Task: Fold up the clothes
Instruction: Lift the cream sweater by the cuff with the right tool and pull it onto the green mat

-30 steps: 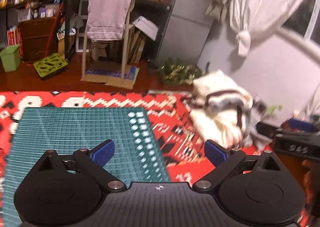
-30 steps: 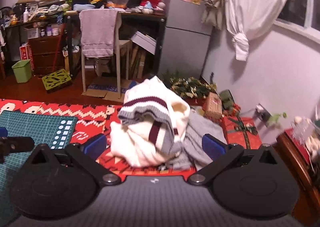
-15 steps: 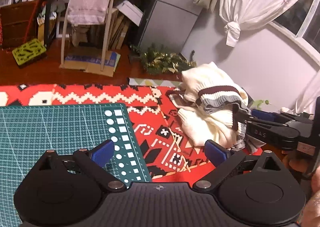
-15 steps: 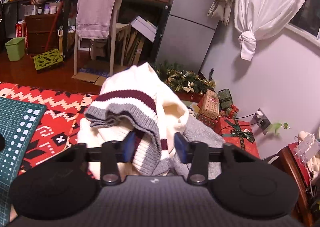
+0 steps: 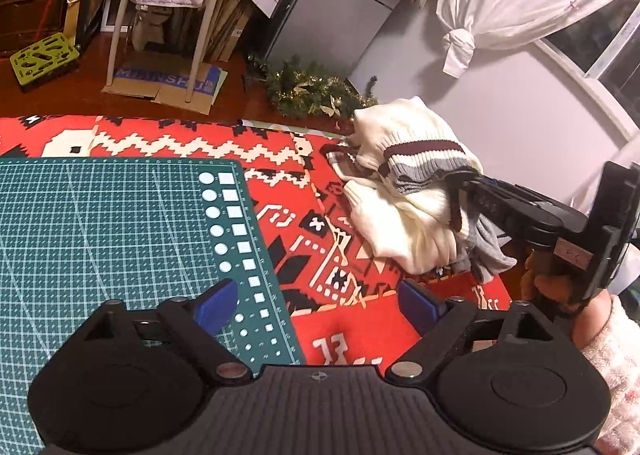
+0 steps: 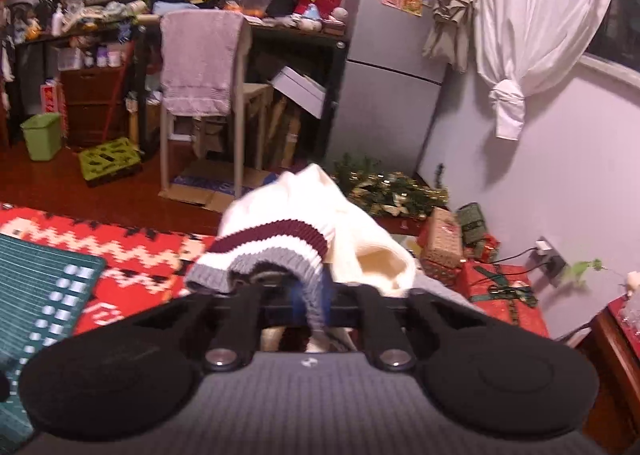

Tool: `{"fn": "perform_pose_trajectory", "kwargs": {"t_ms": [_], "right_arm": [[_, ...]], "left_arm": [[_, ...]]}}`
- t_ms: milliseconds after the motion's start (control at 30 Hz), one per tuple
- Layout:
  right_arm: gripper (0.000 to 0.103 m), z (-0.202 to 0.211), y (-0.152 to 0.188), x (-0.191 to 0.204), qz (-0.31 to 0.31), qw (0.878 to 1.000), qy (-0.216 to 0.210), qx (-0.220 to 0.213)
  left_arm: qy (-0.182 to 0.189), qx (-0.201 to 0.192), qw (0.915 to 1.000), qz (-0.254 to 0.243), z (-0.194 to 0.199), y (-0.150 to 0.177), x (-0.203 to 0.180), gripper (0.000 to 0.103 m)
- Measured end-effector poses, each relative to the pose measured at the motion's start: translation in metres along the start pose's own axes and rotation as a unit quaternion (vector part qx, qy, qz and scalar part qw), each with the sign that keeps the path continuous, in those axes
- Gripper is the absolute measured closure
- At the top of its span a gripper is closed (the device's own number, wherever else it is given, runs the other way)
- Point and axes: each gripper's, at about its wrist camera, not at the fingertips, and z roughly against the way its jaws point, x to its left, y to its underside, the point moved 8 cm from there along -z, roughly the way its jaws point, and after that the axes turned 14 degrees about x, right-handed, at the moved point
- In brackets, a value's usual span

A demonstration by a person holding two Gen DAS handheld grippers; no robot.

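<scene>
A cream sweater [image 5: 408,179] with maroon and grey striped ribbing lies bunched on the red patterned rug [image 5: 304,239], with a grey garment [image 5: 486,251] under its right side. My right gripper [image 6: 310,295] is shut on the sweater's [image 6: 312,215] ribbed hem, which drapes over its fingers. The left wrist view shows that right gripper [image 5: 460,185] biting into the pile from the right. My left gripper [image 5: 318,301] hovers open over the edge of the green cutting mat [image 5: 112,231], short of the sweater, with nothing between its blue pads.
A chair with a pink towel [image 6: 200,63], cardboard [image 5: 168,79] and a cluttered desk stand behind the rug. A tinsel wreath [image 6: 392,187] and wrapped gift boxes [image 6: 496,287] lie by the wall at right. A person's hand and fuzzy sleeve [image 5: 612,351] hold the right gripper.
My right gripper has moved in and gone from open to shut on the sweater's striped hem, lifting it a little. My left gripper has swung right toward the pile, still open.
</scene>
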Motion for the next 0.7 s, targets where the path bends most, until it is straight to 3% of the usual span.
{"fn": "perform_pose_trajectory", "kwargs": {"t_ms": [133, 333, 700], "right_arm": [[0.098, 0.018, 0.0, 0.012, -0.01, 0.999, -0.033, 0.004], [0.098, 0.071, 0.01, 0.053, 0.002, 0.996, -0.088, -0.003], [0.098, 0.18, 0.08, 0.155, 0.029, 0.985, -0.171, 0.019]], "left_arm": [[-0.002, -0.003, 1.0, 0.005, 0.01, 0.004, 0.003, 0.026], [-0.005, -0.009, 0.9998, 0.02, 0.036, 0.026, 0.009, 0.028], [-0.014, -0.017, 0.9972, 0.071, 0.096, 0.09, 0.032, 0.028]]}}
